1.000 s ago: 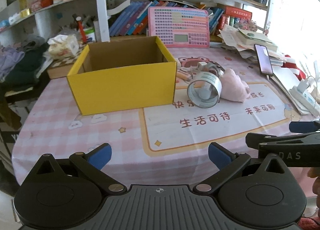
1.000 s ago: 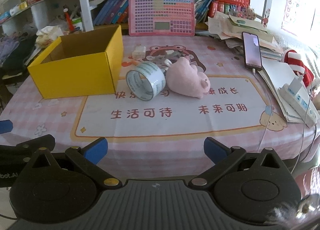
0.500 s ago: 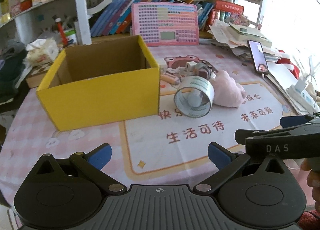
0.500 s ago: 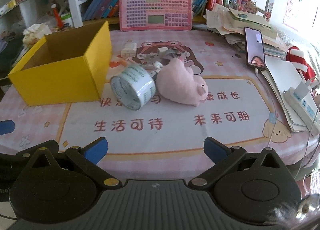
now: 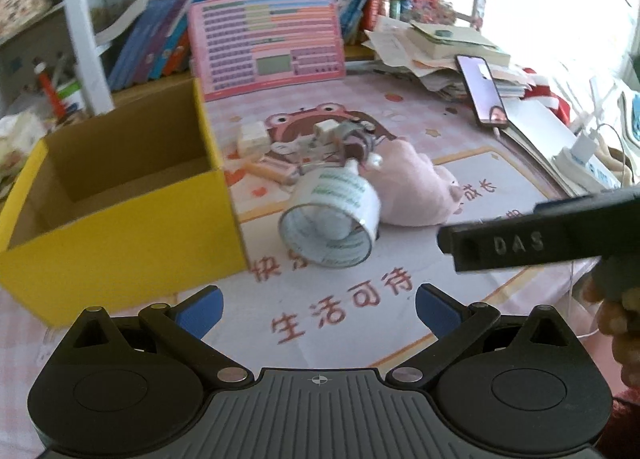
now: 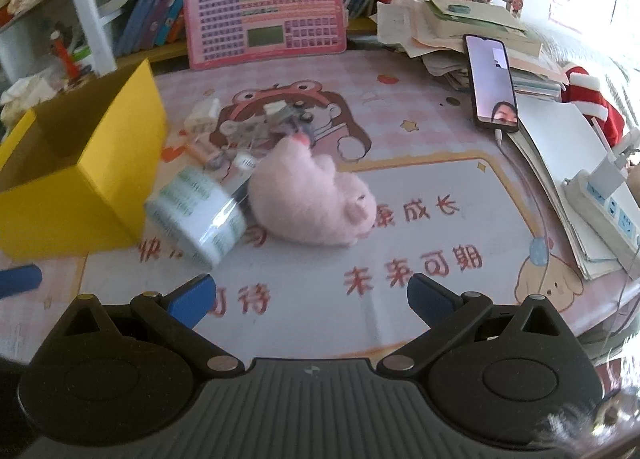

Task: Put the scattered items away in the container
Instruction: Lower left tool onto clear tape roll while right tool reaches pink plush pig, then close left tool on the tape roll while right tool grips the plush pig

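Evidently approaching: both grippers, left gripper (image 5: 318, 303) and right gripper (image 6: 310, 293), gape wide and empty; next, close on the tape roll (image 6: 196, 215) at eleven o'clock.

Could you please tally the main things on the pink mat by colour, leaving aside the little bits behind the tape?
Yellow: 1, the box.
Pink: 1, the plush.
Clear with green print: 1, the tape roll.
Black: 1, the phone.
Total: 4.
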